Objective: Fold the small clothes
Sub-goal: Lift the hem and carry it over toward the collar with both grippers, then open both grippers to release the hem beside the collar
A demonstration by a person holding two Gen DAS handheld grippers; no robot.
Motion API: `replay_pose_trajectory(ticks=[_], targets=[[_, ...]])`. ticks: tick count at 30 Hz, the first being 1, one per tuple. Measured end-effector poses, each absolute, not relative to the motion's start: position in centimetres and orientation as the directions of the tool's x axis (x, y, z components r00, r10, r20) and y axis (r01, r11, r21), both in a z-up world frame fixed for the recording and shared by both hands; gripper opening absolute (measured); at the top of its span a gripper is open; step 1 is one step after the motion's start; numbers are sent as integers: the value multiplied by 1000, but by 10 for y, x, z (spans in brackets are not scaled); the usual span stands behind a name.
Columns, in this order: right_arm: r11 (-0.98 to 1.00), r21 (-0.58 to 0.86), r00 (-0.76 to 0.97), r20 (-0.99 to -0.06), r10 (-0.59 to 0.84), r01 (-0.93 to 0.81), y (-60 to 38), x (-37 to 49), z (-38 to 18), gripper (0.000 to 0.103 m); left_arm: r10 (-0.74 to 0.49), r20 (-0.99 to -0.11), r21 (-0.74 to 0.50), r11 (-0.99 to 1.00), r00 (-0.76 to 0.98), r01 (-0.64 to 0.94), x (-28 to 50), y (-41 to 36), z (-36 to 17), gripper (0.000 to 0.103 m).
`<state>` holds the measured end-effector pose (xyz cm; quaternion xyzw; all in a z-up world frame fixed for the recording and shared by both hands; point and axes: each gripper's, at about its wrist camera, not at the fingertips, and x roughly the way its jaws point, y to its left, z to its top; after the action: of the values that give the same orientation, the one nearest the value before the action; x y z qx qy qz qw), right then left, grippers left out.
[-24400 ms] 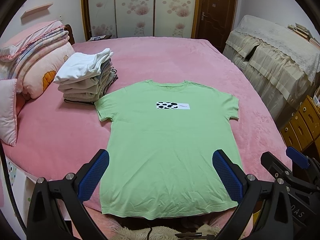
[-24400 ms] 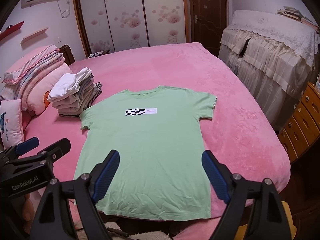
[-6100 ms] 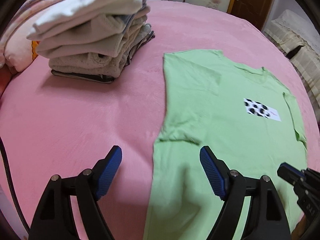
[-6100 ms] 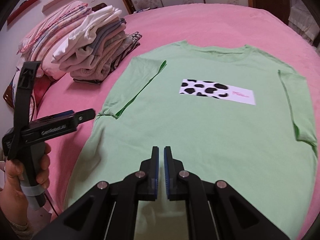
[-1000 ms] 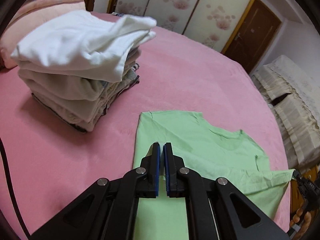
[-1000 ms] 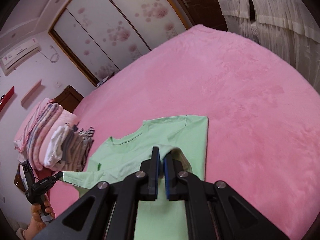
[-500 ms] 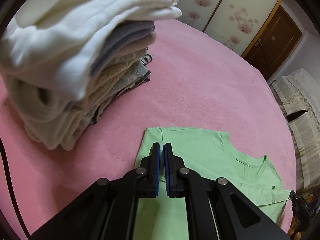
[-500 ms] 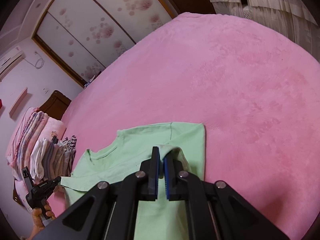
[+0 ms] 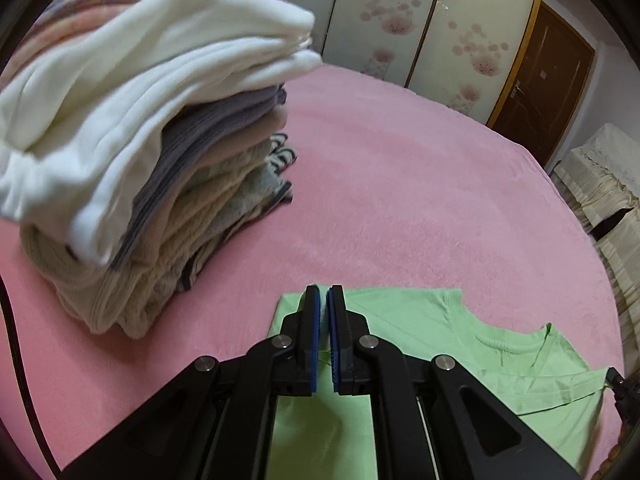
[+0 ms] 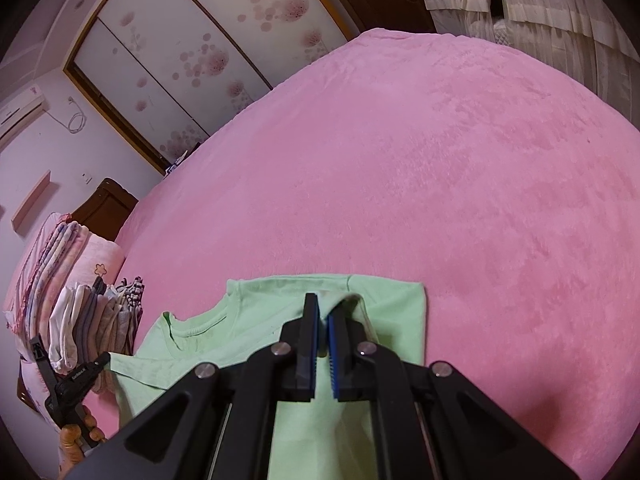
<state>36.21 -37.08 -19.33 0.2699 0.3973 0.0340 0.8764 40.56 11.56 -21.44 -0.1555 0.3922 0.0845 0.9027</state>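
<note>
Green T-shirt carried up toward its collar on the pink bed

Green T-shirt hem, a second ago mid-air, now reaches the shoulders beside the folded pile. Left gripper and right gripper stay clenched on the fabric's doubled edge, so the lengthwise fold looks nearly laid; release likely comes next.

T-shirt lies on the bed, clothes stack to its left.
</note>
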Motion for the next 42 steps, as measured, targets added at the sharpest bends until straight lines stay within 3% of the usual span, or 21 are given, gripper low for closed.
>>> replay_pose_trajectory(ticks=[5,7,9,12,14,22,24,26,29,31,36,42], targets=[[855,486,670,-696,256,178,-373,369,-199,5,71,-764,-161,941,642,-296,421,113,-226,4],[859,472,648,-721,246,198,-371,374,-203,5,86,-783,-139,942,617,-306,425,114,-233,10],[865,454,630,-741,233,214,-369,377,-206,8,118,-784,-109,941,610,-322,426,116,-236,35],[860,458,650,-728,219,224,-368,375,-199,31,148,-758,-90,941,636,-326,421,115,-233,52],[852,478,680,-699,220,215,-371,370,-191,43,155,-750,-76,945,643,-317,418,115,-230,56],[920,378,710,-675,199,102,-356,352,-164,44,77,-741,-59,982,667,-179,389,100,-213,61],[949,312,683,-703,197,48,-342,346,-166,39,0,-760,-78,993,650,-91,379,92,-215,61],[963,268,652,-732,200,6,-333,343,-171,23,-71,-790,-92,996,609,-3,374,81,-221,61],[973,223,585,-783,214,-57,-314,344,-187,13,-139,-824,-101,990,549,98,372,62,-231,57],[975,209,541,-813,214,-73,-304,347,-199,11,-170,-845,-102,982,508,159,375,49,-239,48],[978,194,494,-844,207,-77,-286,360,-219,11,-195,-887,-97,965,419,242,389,24,-259,47],[982,179,506,-844,181,-52,-280,383,-224,11,-168,-885,-62,967,434,248,416,14,-266,47]])
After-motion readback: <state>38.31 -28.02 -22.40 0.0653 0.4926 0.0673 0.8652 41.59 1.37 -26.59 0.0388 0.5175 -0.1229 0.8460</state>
